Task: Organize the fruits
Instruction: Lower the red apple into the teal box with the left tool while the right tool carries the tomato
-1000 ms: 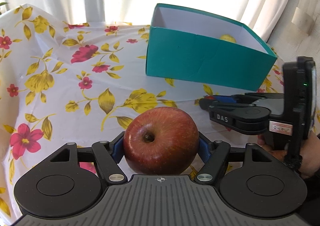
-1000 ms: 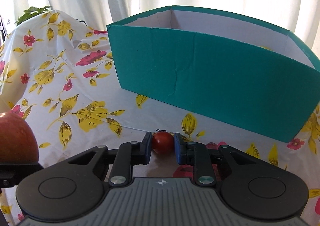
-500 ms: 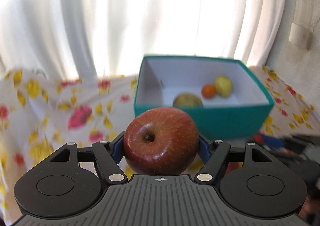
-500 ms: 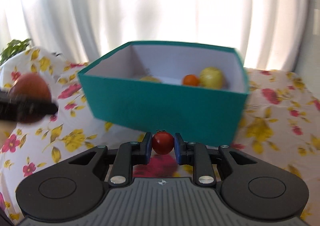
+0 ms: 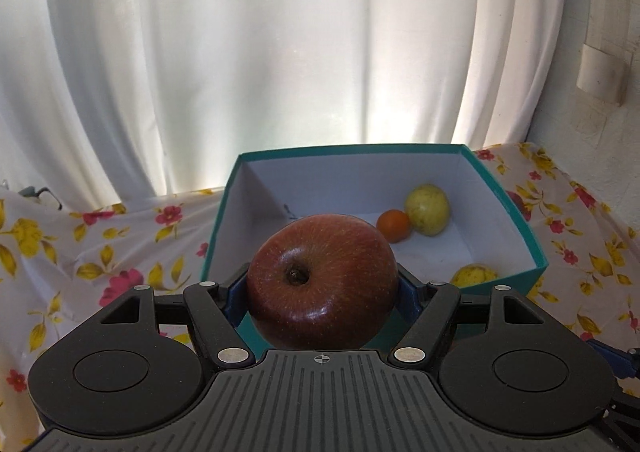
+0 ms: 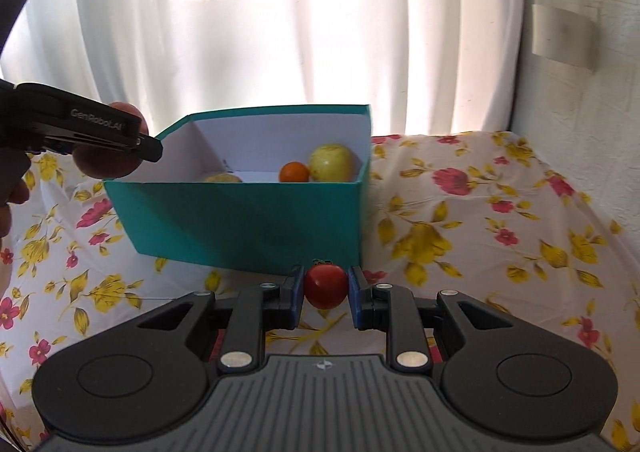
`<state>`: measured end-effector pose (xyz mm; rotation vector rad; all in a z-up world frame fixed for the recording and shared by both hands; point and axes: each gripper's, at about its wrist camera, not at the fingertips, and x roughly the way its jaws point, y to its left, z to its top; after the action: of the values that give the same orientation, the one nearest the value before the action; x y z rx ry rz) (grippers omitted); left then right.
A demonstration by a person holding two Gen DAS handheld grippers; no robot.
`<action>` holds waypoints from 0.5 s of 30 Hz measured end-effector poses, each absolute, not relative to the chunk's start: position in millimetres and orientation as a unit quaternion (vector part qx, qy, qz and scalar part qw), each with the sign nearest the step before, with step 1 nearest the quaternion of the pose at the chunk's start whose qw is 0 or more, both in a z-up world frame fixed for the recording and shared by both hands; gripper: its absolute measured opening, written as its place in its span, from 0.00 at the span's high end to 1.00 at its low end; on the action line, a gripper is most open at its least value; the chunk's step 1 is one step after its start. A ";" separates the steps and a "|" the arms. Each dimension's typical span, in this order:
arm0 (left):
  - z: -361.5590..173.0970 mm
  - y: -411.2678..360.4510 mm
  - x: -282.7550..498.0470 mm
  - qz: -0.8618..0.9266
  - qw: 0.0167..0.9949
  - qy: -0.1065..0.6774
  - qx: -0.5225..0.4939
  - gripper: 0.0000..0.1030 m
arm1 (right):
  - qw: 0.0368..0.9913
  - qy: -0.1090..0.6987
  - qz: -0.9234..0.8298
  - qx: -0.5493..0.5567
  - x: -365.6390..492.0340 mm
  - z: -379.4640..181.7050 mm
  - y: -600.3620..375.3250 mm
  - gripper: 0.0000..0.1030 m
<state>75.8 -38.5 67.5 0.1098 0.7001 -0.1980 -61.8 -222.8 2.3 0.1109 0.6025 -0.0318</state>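
My left gripper [image 5: 322, 292] is shut on a large red apple [image 5: 322, 280], held in the air at the near wall of the teal box [image 5: 524, 228]. Inside the box lie a small orange fruit [image 5: 394, 225] and two yellow-green fruits [image 5: 427, 209] [image 5: 474, 275]. My right gripper [image 6: 325, 288] is shut on a small red tomato [image 6: 325, 286], a little short of the teal box [image 6: 248, 218]. In the right wrist view the left gripper [image 6: 100, 136] with the apple [image 6: 106, 160] hangs at the box's left corner.
The box stands on a white tablecloth [image 6: 480, 236] with red and yellow flowers. White curtains [image 5: 280, 52] hang behind the table, and a white wall [image 6: 580, 32] is at the right. A person's hand [image 6: 8, 204] shows at the left edge.
Both grippers have risen and moved toward the box with their fruits. The box's inside and its fruits are now in view from above. The grips have not changed.
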 end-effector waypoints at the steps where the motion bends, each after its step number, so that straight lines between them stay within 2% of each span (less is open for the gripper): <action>1: 67.7 -40.2 77.1 -0.099 0.933 0.341 0.054 0.27 | 0.954 0.295 -0.019 0.055 -63.8 3.0 -224.3 0.78; 15: 45.9 -43.3 122.3 -0.072 0.928 0.361 0.048 0.27 | 0.956 0.287 -0.031 0.059 -73.3 9.7 -236.2 0.78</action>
<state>122.3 -43.3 45.9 0.0976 0.7402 -0.1472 -73.3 -236.2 9.7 0.1204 0.5827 -0.0624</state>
